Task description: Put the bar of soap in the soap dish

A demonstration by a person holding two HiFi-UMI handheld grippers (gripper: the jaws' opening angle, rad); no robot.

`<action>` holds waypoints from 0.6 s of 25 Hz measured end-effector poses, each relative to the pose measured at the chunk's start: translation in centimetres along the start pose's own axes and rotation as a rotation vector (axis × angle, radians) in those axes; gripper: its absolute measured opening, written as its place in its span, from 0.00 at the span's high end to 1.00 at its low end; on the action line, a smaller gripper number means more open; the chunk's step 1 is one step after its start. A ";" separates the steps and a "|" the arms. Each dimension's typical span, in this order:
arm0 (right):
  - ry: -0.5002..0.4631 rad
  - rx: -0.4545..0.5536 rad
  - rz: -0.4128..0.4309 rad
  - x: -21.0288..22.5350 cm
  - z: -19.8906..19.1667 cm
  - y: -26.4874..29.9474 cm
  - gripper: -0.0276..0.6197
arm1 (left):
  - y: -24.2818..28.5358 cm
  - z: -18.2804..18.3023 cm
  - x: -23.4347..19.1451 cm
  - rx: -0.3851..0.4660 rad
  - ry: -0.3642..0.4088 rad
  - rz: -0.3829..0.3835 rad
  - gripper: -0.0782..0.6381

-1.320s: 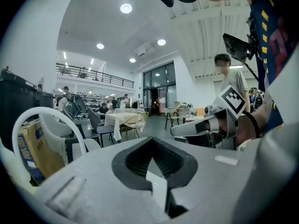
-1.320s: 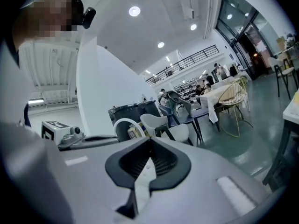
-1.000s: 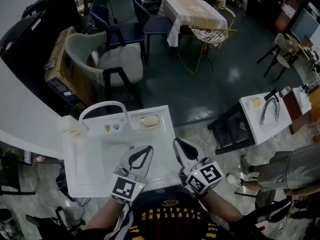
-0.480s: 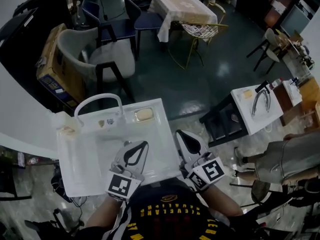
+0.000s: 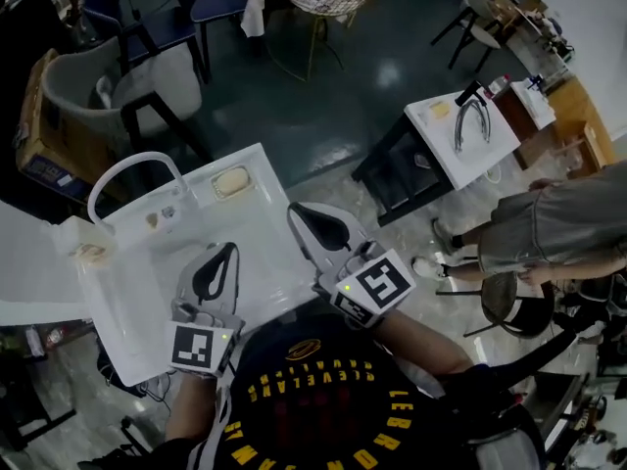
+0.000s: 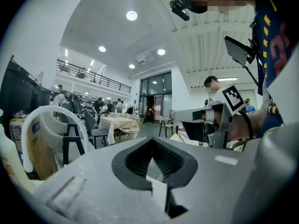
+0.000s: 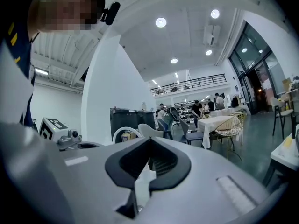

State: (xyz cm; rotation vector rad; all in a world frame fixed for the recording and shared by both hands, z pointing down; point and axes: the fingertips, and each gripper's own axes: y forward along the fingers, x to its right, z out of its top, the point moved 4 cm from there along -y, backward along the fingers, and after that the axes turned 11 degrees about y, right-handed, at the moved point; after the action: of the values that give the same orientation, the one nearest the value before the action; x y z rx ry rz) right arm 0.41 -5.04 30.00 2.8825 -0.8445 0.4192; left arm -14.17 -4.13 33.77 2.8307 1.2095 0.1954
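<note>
Soap (image 5: pixel 232 181) lies beyond both grippers. Nearest, the left gripper (image 5: pixel 228 253) and right gripper (image 5: pixel 297 213) are at the white sink's (image 5: pixel 127 292) near side, jaws closed and empty. Farther back, the yellowish bar fills the soap dish (image 5: pixel 251 172), lengthwise along the back edge, right of the tap (image 5: pixel 127 162).

Bare counter (image 5: pixel 253 228) runs open from left tongs (image 5: pixel 227 251) and right tongs (image 5: pixel 295 210) to soap dish (image 5: pixel 232 181); arched tap (image 5: pixel 127 162) stands ahead-left of left tongs, bottle (image 5: pixel 86 246) further left at counter edge
</note>
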 end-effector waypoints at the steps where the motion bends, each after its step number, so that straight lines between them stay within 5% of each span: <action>1: 0.005 -0.007 -0.002 -0.1 -0.2 0.0 0.95 | -0.1 -0.1 -0.1 -0.002 0.000 -0.001 0.89; 15: 0.052 -0.037 0.025 -1.0 -2.3 0.0 0.95 | -1.0 -1.2 0.1 -0.049 0.012 -0.013 0.89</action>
State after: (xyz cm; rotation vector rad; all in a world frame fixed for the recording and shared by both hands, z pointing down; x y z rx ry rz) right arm -0.90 -4.09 31.88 2.8170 -0.8720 0.4730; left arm -14.98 -3.36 34.82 2.7834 1.2080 0.2388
